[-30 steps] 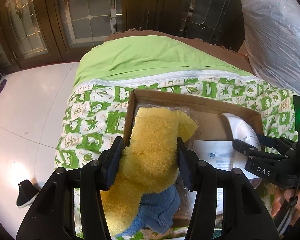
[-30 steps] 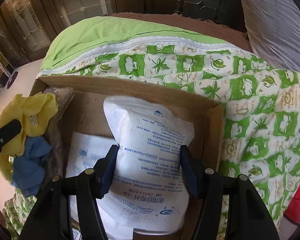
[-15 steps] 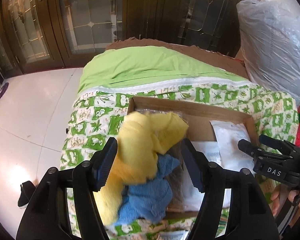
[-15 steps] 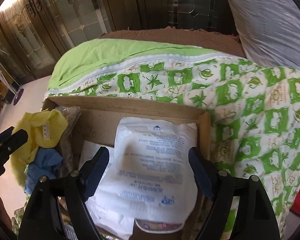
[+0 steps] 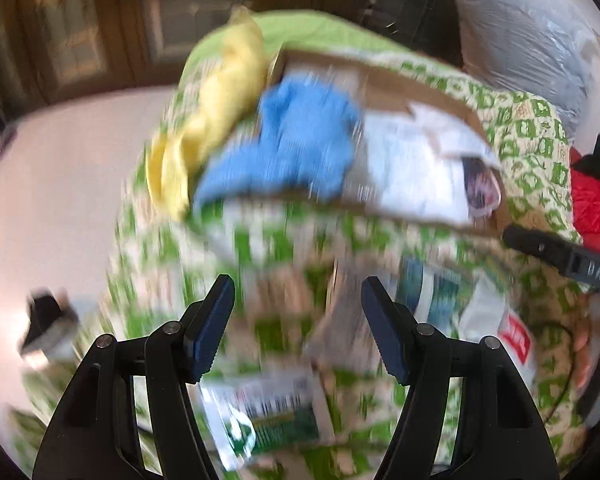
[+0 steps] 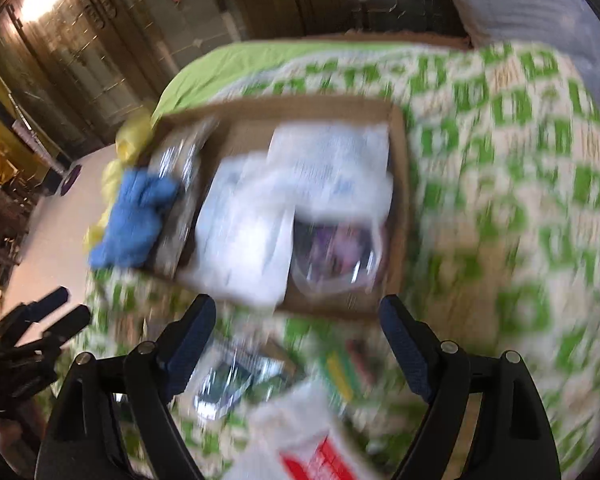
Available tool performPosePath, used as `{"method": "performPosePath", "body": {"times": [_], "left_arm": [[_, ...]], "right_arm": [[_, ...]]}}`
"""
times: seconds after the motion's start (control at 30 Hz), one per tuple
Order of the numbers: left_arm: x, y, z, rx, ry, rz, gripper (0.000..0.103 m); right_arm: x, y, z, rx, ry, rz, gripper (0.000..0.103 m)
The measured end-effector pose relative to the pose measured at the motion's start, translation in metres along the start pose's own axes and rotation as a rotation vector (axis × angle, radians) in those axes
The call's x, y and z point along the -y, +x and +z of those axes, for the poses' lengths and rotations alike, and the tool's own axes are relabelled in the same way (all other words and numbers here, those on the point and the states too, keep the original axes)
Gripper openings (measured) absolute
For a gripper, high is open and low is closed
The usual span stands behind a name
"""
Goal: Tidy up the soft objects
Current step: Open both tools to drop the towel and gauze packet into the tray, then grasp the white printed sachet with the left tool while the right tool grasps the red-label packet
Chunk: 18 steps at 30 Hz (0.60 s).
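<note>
Both claws have pulled back from the shallow brown cardboard box [image 6: 398,216], leaving the fluffy yellow towel [image 5: 216,120] draped over its edge; left claw [image 5: 298,326] and right claw [image 6: 296,344] gape apart, empty.

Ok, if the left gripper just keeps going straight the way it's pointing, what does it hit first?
Probably the green-patterned quilt, or the blurred flat packet lying on it between the open jaws. Motion blur leaves depth unclear.
</note>
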<state>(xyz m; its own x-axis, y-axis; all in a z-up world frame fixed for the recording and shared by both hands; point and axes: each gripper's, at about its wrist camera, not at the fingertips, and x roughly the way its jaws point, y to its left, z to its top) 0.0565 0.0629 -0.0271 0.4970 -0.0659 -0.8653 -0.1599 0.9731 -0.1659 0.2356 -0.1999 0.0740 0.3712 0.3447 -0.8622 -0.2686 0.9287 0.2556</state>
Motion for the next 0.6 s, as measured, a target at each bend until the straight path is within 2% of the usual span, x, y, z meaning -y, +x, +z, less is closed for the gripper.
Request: {"method": "performPosePath", "body": {"times": [0.07, 0.17, 0.23, 0.4, 0.6], "left_arm": [[-0.007, 0.004, -0.007, -0.036, -0.039, -0.012, 0.066], [-0.008, -0.008, -0.007, 0.006, -0.047, 0.005, 0.066], [-0.009, -0.011, -0.009, 0.016, -0.05, 0.002, 0.066], [-0.011, -0.002, -0.009, -0.023, -0.054, -0.005, 0.066], [-0.001, 0.007, -0.011, -0.055, 0.002, 0.012, 0.066]], "right_arm": [[0.001, 0.007, -0.024, 0.005, 0.002, -0.002, 0.084], [-0.001, 0.024, -0.043, -0.04, -0.038, -0.057, 0.084], [0.0, 0.025, -0.044, -0.046, -0.031, -0.047, 0.084], [0.0, 0.02, -0.04, -0.015, -0.024, -0.043, 0.084], [0.003, 0.017, -0.05, -0.028, -0.039, -0.05, 0.084]]}}
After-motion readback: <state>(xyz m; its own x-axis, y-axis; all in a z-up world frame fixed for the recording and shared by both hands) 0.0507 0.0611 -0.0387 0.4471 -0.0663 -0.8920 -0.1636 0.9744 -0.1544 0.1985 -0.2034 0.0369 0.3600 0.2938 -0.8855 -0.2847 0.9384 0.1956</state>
